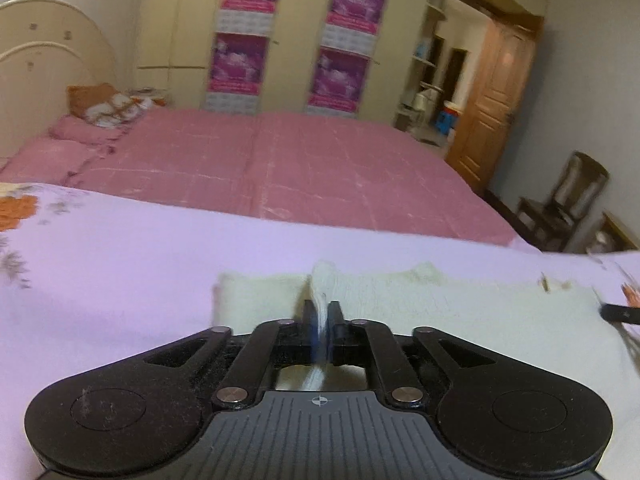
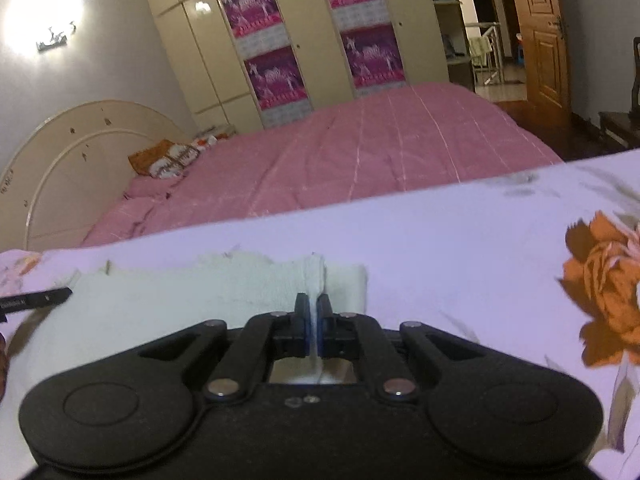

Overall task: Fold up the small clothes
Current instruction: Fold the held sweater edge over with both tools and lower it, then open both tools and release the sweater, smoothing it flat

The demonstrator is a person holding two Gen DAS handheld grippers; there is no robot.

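A small cream-white fleecy garment (image 1: 460,312) lies flat on a lilac floral sheet (image 1: 120,264). My left gripper (image 1: 322,308) is shut on a pinched fold near the garment's left end. In the right wrist view the same garment (image 2: 180,292) lies across the lilac sheet (image 2: 440,248), and my right gripper (image 2: 314,300) is shut on a pinched fold near its right end. Each gripper's black finger shows at the edge of the other's view: the right one (image 1: 620,314), the left one (image 2: 36,300).
A bed with a pink cover (image 1: 280,168) lies beyond the sheet, with a cream headboard (image 1: 44,64) and pillows at its left. A wardrobe with purple posters (image 1: 292,36) stands behind. A wooden door (image 1: 496,92) and a dark chair (image 1: 568,200) are at the right.
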